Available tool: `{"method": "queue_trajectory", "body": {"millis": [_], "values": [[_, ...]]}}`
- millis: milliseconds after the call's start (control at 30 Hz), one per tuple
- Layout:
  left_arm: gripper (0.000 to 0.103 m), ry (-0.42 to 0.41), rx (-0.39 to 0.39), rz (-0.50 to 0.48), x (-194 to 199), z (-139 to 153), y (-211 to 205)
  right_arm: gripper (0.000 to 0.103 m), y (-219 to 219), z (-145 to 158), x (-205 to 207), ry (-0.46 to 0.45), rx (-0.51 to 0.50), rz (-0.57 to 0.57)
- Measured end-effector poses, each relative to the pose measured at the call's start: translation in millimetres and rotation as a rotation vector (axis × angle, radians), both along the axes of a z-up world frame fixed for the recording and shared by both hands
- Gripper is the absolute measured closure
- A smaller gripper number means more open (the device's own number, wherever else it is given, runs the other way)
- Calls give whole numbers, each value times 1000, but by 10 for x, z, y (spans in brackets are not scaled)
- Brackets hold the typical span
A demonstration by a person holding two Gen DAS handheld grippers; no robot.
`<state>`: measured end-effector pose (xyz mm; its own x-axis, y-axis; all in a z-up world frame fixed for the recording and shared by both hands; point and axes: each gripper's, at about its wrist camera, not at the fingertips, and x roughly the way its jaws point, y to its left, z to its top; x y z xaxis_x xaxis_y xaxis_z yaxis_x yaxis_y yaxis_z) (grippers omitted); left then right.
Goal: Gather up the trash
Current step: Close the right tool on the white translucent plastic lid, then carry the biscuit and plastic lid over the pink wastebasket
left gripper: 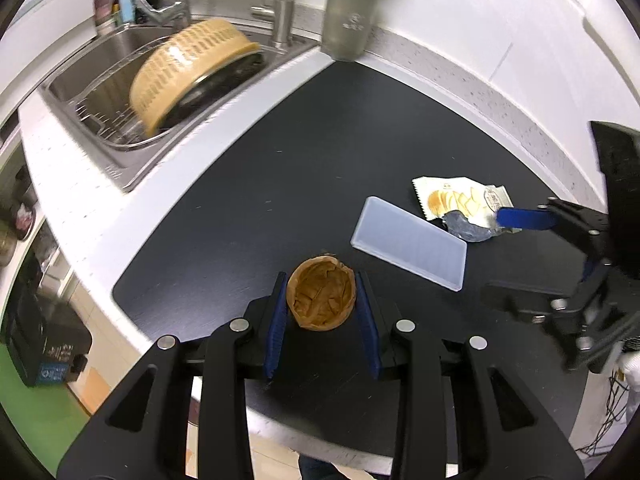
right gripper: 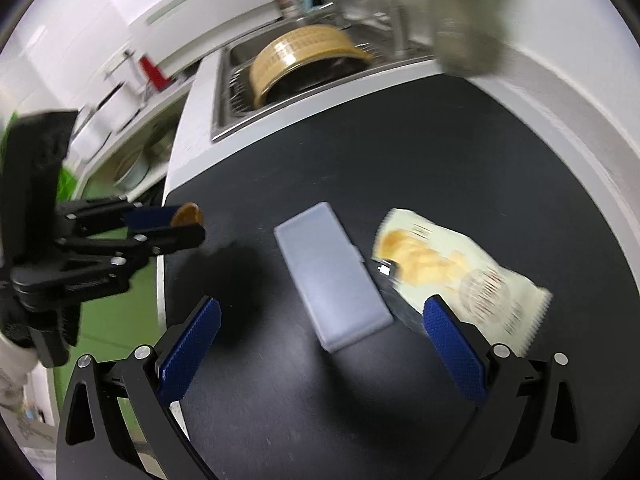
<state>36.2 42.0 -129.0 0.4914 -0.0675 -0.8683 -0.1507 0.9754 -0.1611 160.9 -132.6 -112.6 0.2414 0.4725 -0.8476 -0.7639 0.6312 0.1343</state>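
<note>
My left gripper is shut on a brown crumpled paper cupcake liner and holds it above the black countertop; it also shows in the right wrist view at the left. A cream chip wrapper with a torn silver end lies at the right, and shows in the right wrist view too. My right gripper is open, low over the counter, its right finger beside the wrapper. A flat white plastic box lies between its fingers' line of view.
A grey lidded trash bin stands at the counter's back corner. A steel sink at the left holds a yellow basket and a dark pan. The white box also shows in the left view. The counter's edge drops off at the left.
</note>
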Motion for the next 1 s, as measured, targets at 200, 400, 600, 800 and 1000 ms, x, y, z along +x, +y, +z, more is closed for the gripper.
{"method": "queue_trajectory", "body": {"millis": [200, 400, 600, 800, 1000], "values": [[70, -1, -6, 56, -172, 24, 178, 6, 365, -172, 55, -18, -62, 133], [70, 4, -17, 106, -313, -6, 344, 19, 570, -363, 143, -36, -125, 222], [70, 9, -34, 133, -407, -48, 431, 36, 587, -429, 136, -104, -176, 248], [70, 4, -45, 134, -454, -57, 435, 52, 502, -399, 139, -121, -195, 217], [70, -8, -52, 147, -582, 14, 483, 52, 490, -156, -24, -124, -113, 173]]}}
